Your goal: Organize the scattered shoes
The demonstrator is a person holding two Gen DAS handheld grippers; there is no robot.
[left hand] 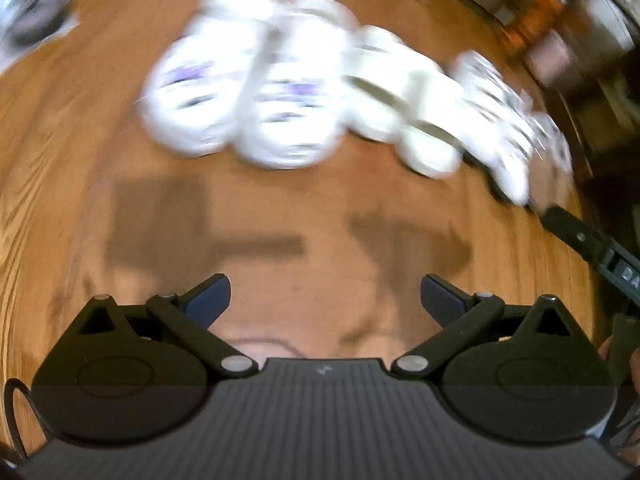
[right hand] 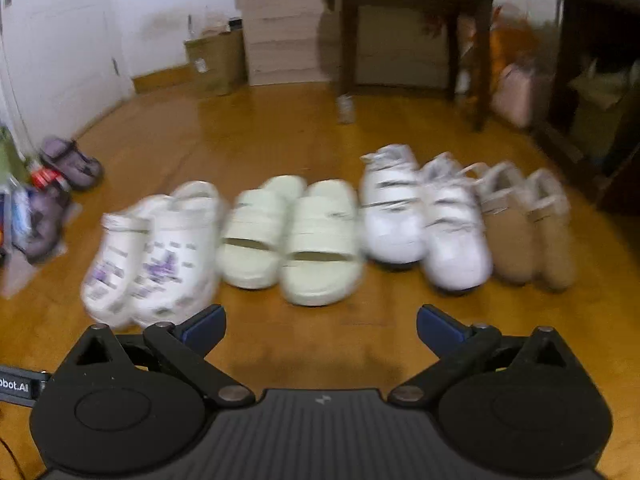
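Both the left gripper (left hand: 325,300) and right gripper (right hand: 320,330) hang released, holding nothing, near the white clogs (right hand: 154,256), which head a paired row, apparently the sorted lineup.

text "obot.AI" | on black bar (right hand: 16,386), left edge, right wrist view | partly cut off

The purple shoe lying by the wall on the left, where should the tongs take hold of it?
Judging from the right wrist view, grip the purple shoe across its strapped upper edge, coming from above. Its opening faces up and the floor around it looks free. Blur hides finer detail.
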